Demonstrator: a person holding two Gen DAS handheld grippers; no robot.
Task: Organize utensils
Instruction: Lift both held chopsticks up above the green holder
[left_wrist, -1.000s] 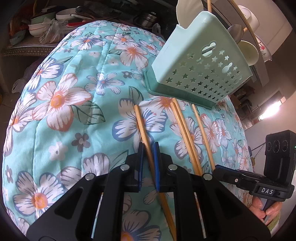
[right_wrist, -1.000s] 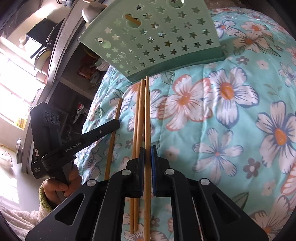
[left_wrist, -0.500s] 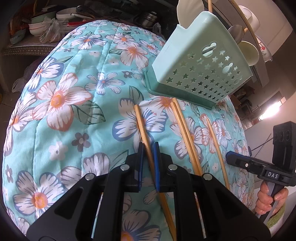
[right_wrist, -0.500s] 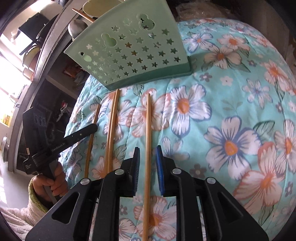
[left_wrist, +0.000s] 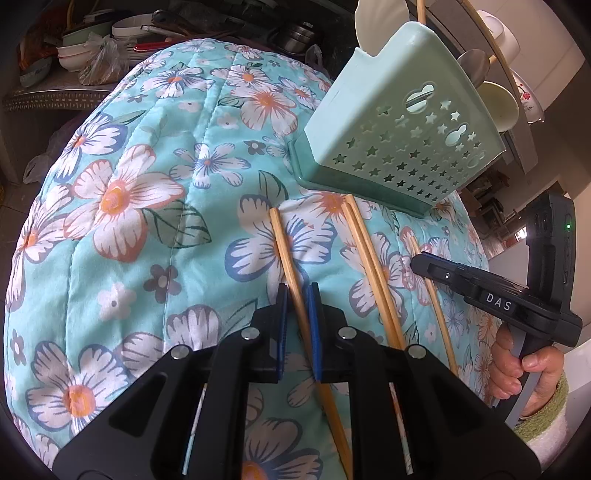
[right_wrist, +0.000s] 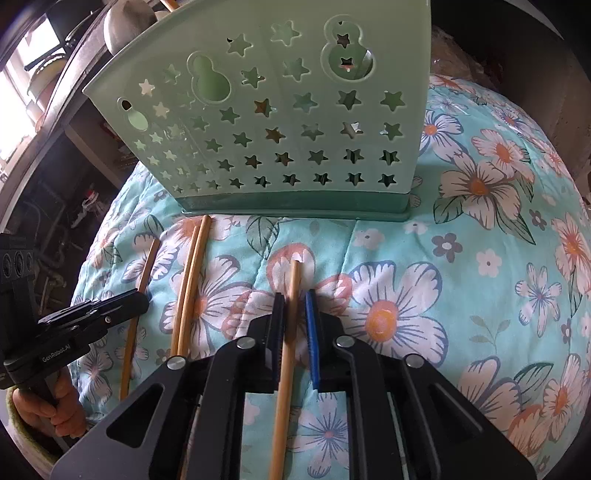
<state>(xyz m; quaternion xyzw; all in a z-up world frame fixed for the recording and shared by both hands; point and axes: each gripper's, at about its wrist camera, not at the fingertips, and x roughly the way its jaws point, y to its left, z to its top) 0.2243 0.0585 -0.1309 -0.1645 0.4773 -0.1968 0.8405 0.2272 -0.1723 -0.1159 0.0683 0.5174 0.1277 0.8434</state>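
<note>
Left tongs (left_wrist: 297, 321): drawn narrow, with one chopstick (left_wrist: 286, 254) taken between the blue pads.
Right tongs (right_wrist: 293, 325): also drawn narrow, with another chopstick (right_wrist: 291, 295) kept between the pads, against the left pad.
Loose pair of chopsticks (left_wrist: 369, 266): laid side by side on the flowered quilt (left_wrist: 147, 184), between the two gripped ones.
Long axis: all four are pointed away from the tongs, toward the base of the green holder (left_wrist: 399, 122). The far ends of the pair are seen just at that base.
Holder: stood upright on the quilt, its wall pierced with star holes.
Left view only: a white spoon (left_wrist: 376, 18) and thin sticks are shown above the holder's rim.
Right view only: the holder's front wall is shown and its contents are hidden.
</note>
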